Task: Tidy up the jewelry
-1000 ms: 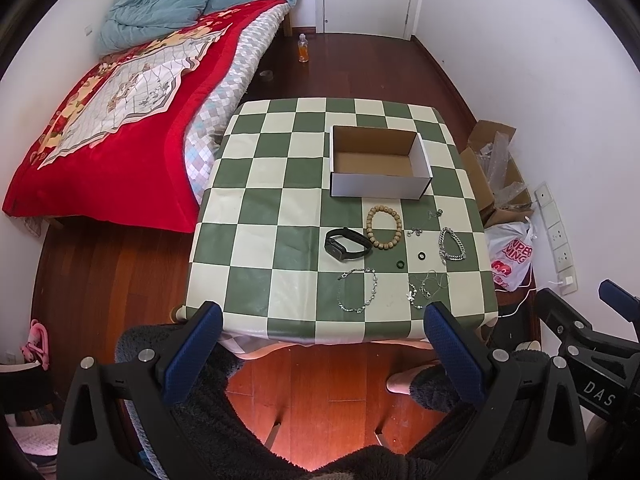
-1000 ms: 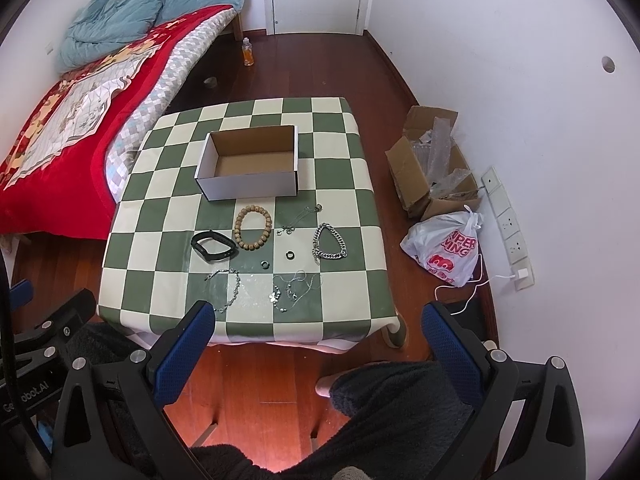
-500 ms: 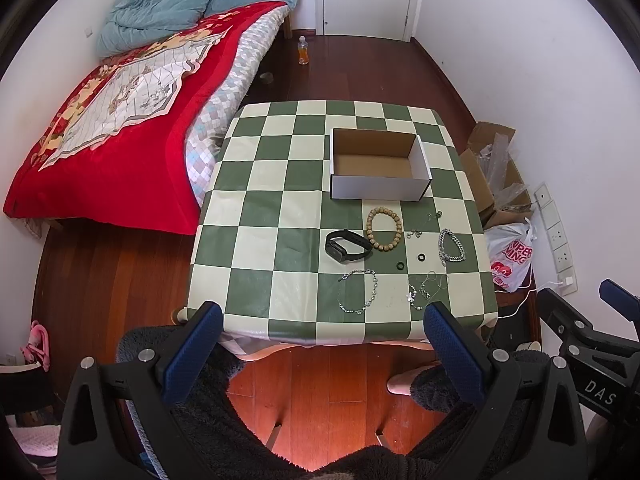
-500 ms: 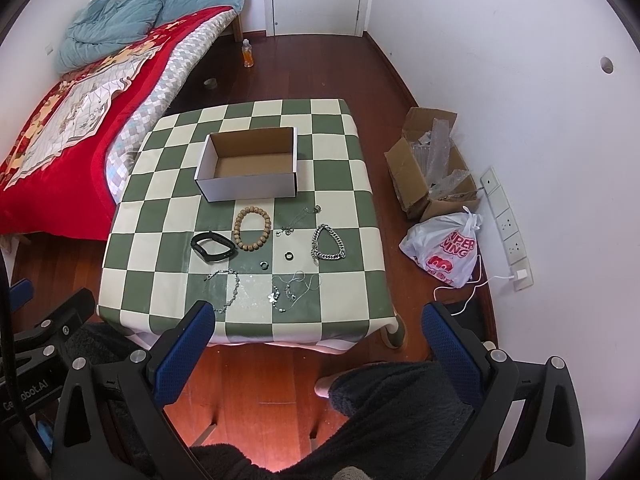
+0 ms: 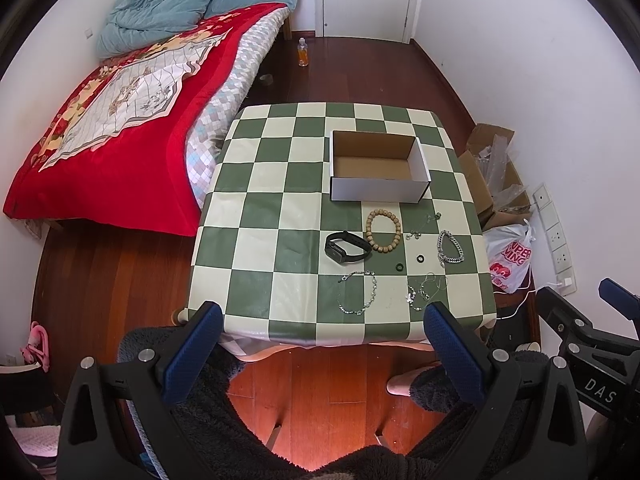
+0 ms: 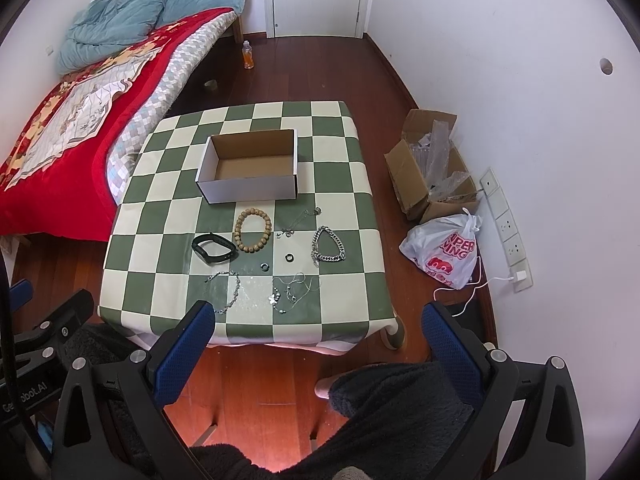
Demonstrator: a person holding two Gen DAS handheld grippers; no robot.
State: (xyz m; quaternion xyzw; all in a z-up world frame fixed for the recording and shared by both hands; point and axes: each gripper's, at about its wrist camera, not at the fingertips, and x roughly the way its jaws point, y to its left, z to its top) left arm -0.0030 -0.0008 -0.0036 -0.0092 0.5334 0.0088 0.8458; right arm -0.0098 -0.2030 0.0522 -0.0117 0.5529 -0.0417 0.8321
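- Left wrist view: the left gripper [image 5: 320,340] hangs above the person's lap, short of the near edge of the checkered worktop [image 5: 256,220], its blue fingers [image 5: 196,344] spread wide with nothing between them.
- On the left of the spread lies the black band [image 5: 346,247], long axis running left to right; just right of it and touching it or nearly so, the wooden bead bracelet [image 5: 383,230] lies as an open ring.
- Nearer the front edge, a thin silver chain [image 5: 360,292] sprawls in a loop, with a tangle of fine necklaces [image 5: 424,290] further right.
- Two small dark rings [image 5: 409,262] sit between the rows; the heavy silver link bracelet [image 5: 450,247] is furthest right.
- The open, empty cardboard box [image 5: 378,190] stands just behind the jewelry, toward the far side.
- Everything lies forward of and below both tools; none is in the box yet, so the sorting looks unstarted.
- Right wrist view: the right gripper [image 6: 318,338] also has wide, empty fingers [image 6: 450,346], held back from the worktop edge.
- Judging by framing, the band and chain suit the left hand, the link bracelet [image 6: 328,245] the right.
- Bed at far left, a torn carton and plastic bag on the floor at right.
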